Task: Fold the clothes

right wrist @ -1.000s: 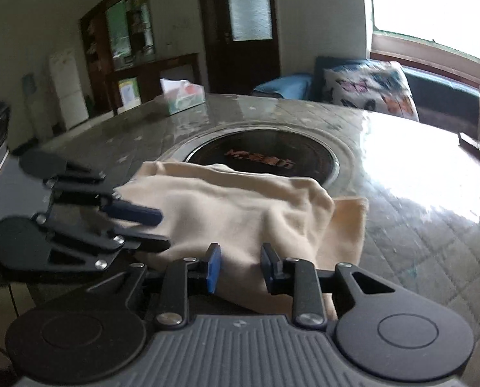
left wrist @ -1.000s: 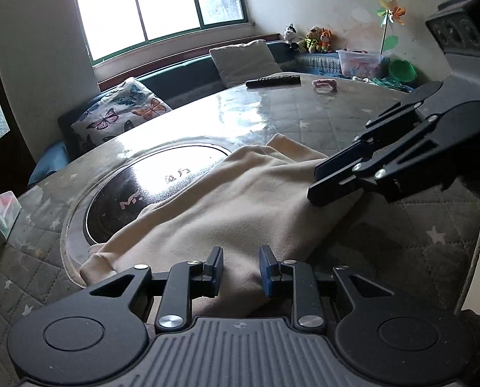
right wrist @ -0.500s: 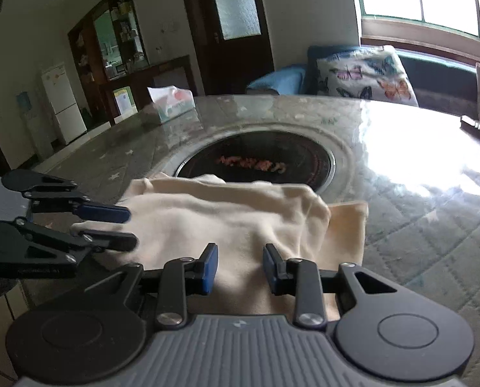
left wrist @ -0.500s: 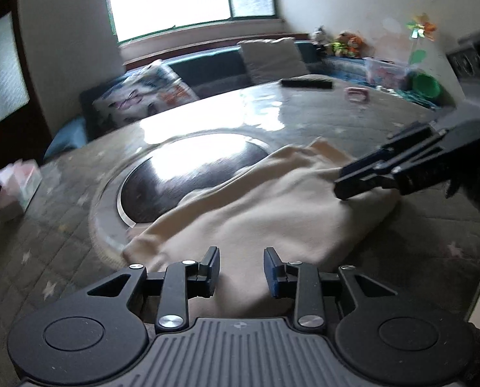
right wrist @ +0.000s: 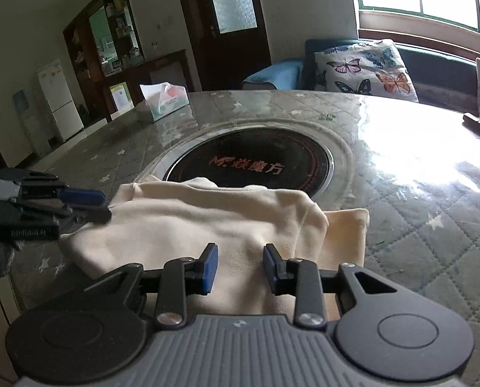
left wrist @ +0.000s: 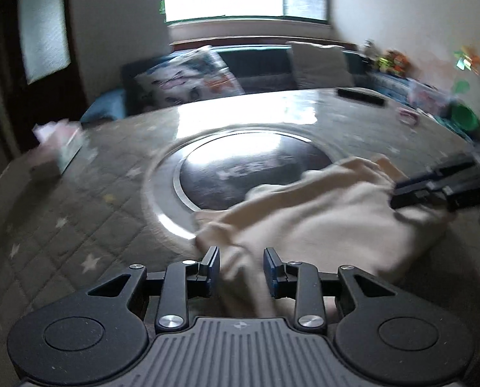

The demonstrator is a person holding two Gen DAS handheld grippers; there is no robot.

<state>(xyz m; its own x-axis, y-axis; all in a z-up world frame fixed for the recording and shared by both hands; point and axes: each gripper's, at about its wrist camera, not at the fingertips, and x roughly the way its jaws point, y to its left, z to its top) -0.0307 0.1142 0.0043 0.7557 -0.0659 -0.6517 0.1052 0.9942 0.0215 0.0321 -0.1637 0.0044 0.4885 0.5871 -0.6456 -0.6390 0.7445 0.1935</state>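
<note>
At the worktop's [right wrist: 417, 193] near edge lies the cream garment [right wrist: 207, 222], part-folded. My left tongs [left wrist: 241, 269] and right tongs [right wrist: 240, 266] hover spread, empty. Next: pinch an edge.

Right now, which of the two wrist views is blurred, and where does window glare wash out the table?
Left wrist view: smeared by motion; cream garment and tissue box soft, window blown out, glare on the far table. Right wrist view: sharp; cooktop lettering readable, glare whitening the table's right side.
</note>
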